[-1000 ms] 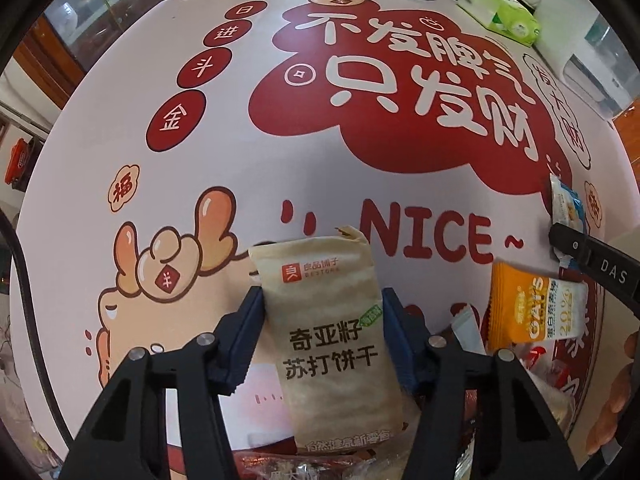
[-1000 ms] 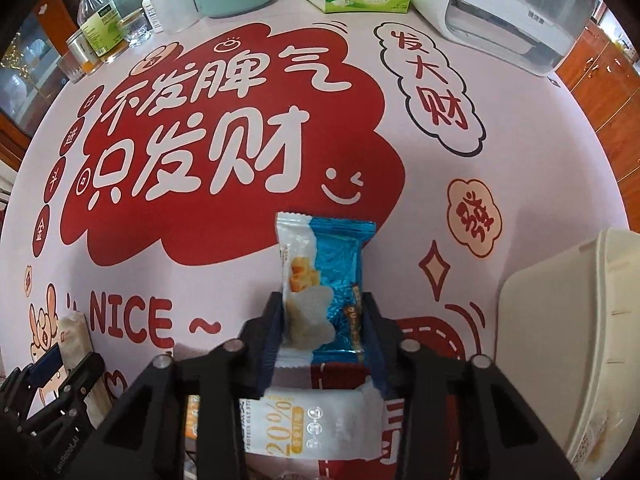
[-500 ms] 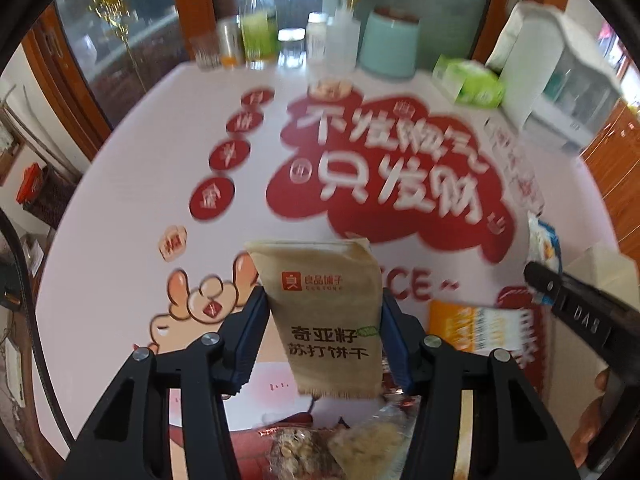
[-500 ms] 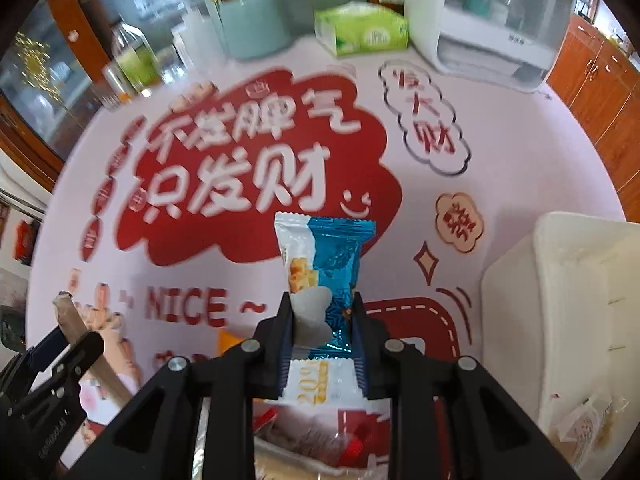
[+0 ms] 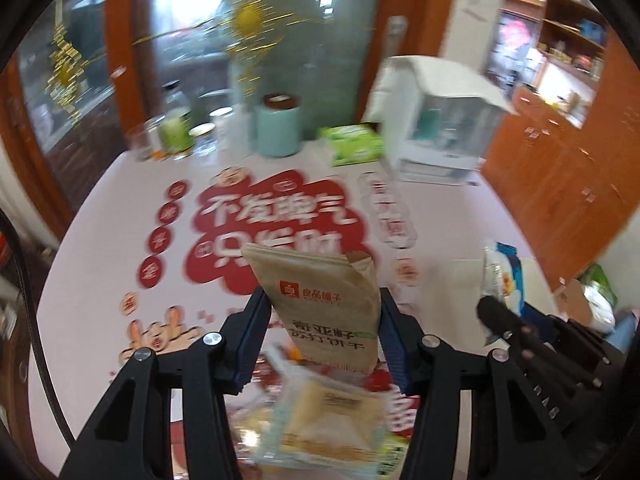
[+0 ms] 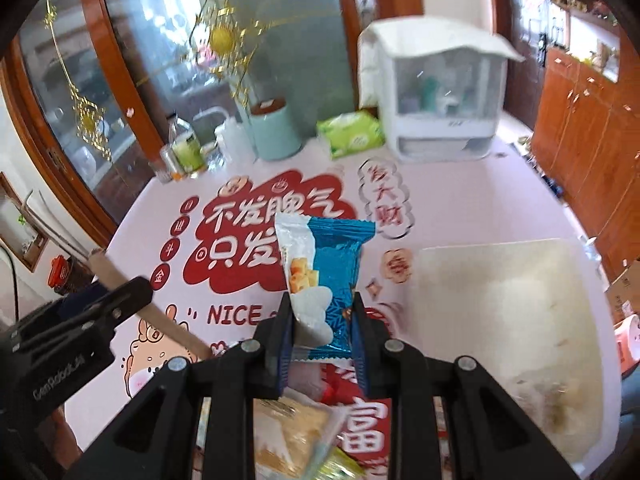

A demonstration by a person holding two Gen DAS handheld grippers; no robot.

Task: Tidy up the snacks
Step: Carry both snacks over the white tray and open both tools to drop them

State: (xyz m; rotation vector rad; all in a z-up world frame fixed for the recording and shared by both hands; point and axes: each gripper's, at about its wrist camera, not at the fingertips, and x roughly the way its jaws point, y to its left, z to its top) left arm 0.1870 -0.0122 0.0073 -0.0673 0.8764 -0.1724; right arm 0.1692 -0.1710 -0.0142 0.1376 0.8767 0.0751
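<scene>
The left hand-held gripper [image 5: 322,330] is clamped on a tan cracker packet [image 5: 326,304], its blue pads pressing both long edges; its jaws have just been closing a little further on the packet, which hangs clear above the tabletop [image 5: 120,216]. To its right, the right hand-held gripper [image 6: 318,332] is drawn nearly together on a blue-and-white snack packet [image 6: 324,280], also held up off the printed cloth. Further right sits a white bin [image 6: 500,300], open-topped, with what look like a few wrappers low in its near corner. Judging by this, the sorting is under way rather than finished: 2 packets are in the air and headed somewhere, probably that bin, while at least 1 pale yellow packet [image 6: 292,436] and other wrappers lie loose below the fingers. How many remain is hard to say, since the pile is cut off by the lower edge and hidden behind the black gripper arms. The left view is smeared by motion, so the small print and the back-row bottles are unreadable, and the bin's contents are only a blur.
</scene>
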